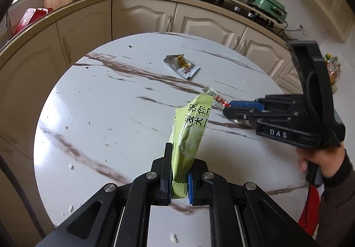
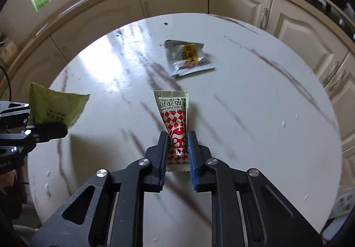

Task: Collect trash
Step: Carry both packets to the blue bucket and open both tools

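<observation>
Pinching the red-checked ketchup sachet (image 2: 176, 133) lengthwise in the right tongs (image 2: 177, 136) on the counter (image 2: 266, 113), left tongs (image 1: 179, 171) clamping the green wrapper (image 1: 190, 127) upright, silver packet (image 2: 188, 58) lying ahead, nearer the right.

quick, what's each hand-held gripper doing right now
Left hand-held gripper: shut on the green wrapper.
Right hand-held gripper: shut on the red checkered sachet.

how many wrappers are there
3: a green wrapper in the left gripper, a red checked sachet in the right gripper, and a silver packet lying on the table.
</observation>
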